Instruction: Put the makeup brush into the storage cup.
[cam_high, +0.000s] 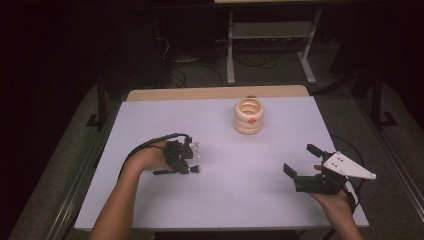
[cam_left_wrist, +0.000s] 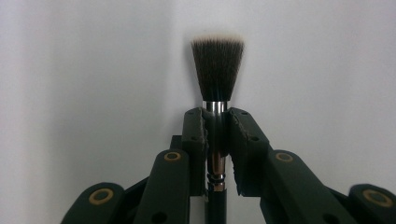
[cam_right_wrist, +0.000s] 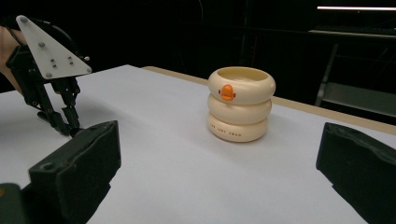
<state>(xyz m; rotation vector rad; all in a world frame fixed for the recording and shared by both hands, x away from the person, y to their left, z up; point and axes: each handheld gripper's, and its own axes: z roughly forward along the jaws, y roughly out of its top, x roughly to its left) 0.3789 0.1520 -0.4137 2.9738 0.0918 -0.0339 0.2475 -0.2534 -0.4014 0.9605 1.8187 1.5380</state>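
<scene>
- Pinching the brush (cam_left_wrist: 217, 88) at its ferrule, your left tongs (cam_high: 192, 157) sit at 9 o'clock on the table (cam_high: 150, 125).
- Your right tongs (cam_high: 300, 161) stand spread at 4 o'clock.
- At 12 o'clock stands the cream ringed holder (cam_high: 249, 116).

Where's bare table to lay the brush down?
Widest free patch: mid-table, between the left gripper holding the brush, the right gripper and the cream ringed holder. The far-left corner of the table is bare too. The holder occupies the far centre, though nothing is really crowded.
</scene>
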